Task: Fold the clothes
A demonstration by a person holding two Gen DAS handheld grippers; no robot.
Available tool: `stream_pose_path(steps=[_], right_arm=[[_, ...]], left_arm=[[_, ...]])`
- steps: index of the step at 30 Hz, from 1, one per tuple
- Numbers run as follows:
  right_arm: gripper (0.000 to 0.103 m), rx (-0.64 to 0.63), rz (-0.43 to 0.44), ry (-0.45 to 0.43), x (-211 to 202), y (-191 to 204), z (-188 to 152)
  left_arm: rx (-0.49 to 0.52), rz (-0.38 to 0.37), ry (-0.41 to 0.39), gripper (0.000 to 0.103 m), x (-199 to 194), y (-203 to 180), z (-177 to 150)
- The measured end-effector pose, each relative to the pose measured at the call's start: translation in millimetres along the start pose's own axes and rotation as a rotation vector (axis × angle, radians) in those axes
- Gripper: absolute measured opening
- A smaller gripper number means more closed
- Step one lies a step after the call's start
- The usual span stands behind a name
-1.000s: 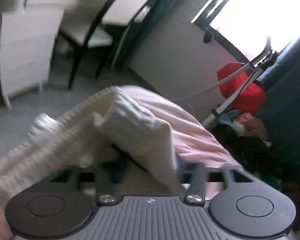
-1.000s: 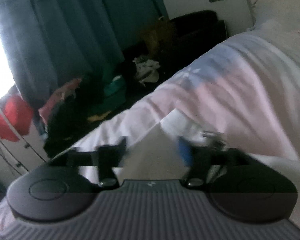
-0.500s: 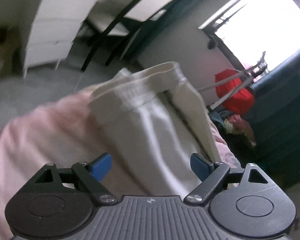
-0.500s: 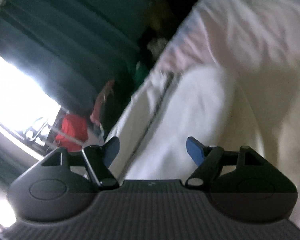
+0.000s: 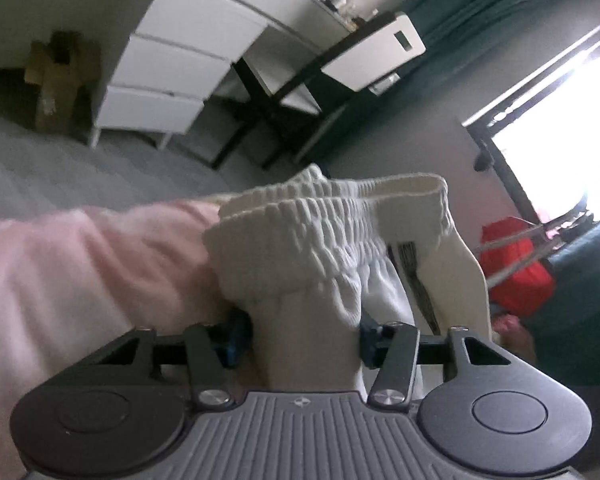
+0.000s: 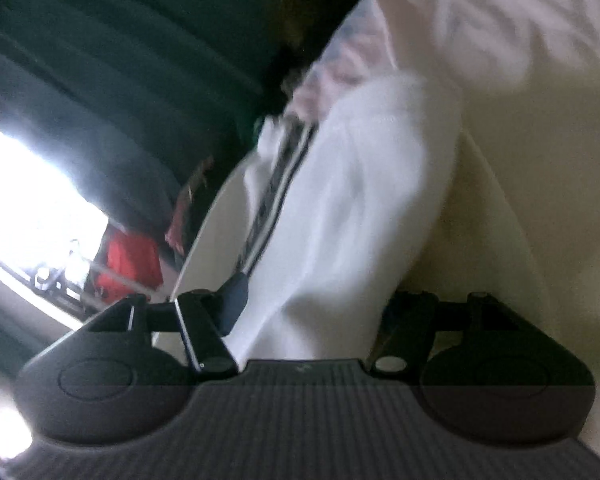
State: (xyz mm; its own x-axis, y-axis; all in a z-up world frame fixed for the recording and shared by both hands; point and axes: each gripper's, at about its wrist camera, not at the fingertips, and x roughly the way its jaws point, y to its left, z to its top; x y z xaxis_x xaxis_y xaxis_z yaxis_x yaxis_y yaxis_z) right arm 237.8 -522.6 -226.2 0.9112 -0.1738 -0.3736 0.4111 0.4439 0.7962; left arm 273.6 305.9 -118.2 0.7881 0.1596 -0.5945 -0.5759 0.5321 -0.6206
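A white garment (image 5: 320, 240) with a gathered elastic waistband and a black side stripe (image 5: 414, 276) lies on a pink bedsheet (image 5: 80, 272). My left gripper (image 5: 302, 344) is closing, and its blue pads squeeze a bunch of cloth just below the waistband. In the right wrist view the same white garment (image 6: 352, 200) fills the middle, blurred, with its stripe (image 6: 276, 184) running up to the left. My right gripper (image 6: 312, 312) is also closing with white cloth between its jaws. Its left pad touches the cloth, and its right pad is in shadow.
White drawers (image 5: 160, 72), a desk and a black-and-white chair (image 5: 364, 52) stand beyond the bed on grey carpet. A cardboard box (image 5: 56, 76) sits at the far left. A red item (image 5: 516, 272) hangs on a rack under the window (image 5: 560, 152). Dark curtains (image 6: 120, 80) hang alongside.
Both grippers have sunk towards the garment and rolled. Half a second ago their jaws stood wide above the cloth. Now both are narrower, the left one pinching fabric under the waistband.
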Motion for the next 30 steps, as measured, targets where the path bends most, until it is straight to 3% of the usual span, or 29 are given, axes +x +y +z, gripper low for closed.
stream_pose_path(steps=[2, 4, 6, 15, 21, 24, 30], right_arm=[[0.052, 0.012, -0.012, -0.040, 11.6, 1.9, 3.8], [0.025, 0.009, -0.037, -0.068, 17.7, 6.2, 6.2], [0.016, -0.011, -0.061, -0.087, 16.6, 14.1, 7.6], [0.012, -0.094, -0.049, -0.084, -60.7, 49.9, 20.7], [0.012, -0.032, -0.043, -0.020, -115.3, 34.6, 24.2], [0.012, -0.061, -0.054, 0.011, -142.4, 20.4, 11.5], [0.012, 0.050, -0.090, 0.123, -149.6, -30.0, -0.8]], left_arm=[[0.025, 0.022, -0.022, 0.025, 1.2, -10.9, 4.0], [0.035, 0.018, -0.042, 0.015, -3.2, -20.8, 8.7], [0.044, 0.011, -0.053, 0.011, -10.7, -29.5, 14.9], [0.128, -0.062, -0.084, 0.009, -90.3, -34.2, 34.8], [0.132, -0.049, -0.053, 0.009, -164.1, 16.3, 50.2], [0.174, -0.026, -0.046, 0.009, -193.4, 46.9, 46.7], [0.211, 0.017, 0.050, 0.012, -193.1, 96.6, 30.9]])
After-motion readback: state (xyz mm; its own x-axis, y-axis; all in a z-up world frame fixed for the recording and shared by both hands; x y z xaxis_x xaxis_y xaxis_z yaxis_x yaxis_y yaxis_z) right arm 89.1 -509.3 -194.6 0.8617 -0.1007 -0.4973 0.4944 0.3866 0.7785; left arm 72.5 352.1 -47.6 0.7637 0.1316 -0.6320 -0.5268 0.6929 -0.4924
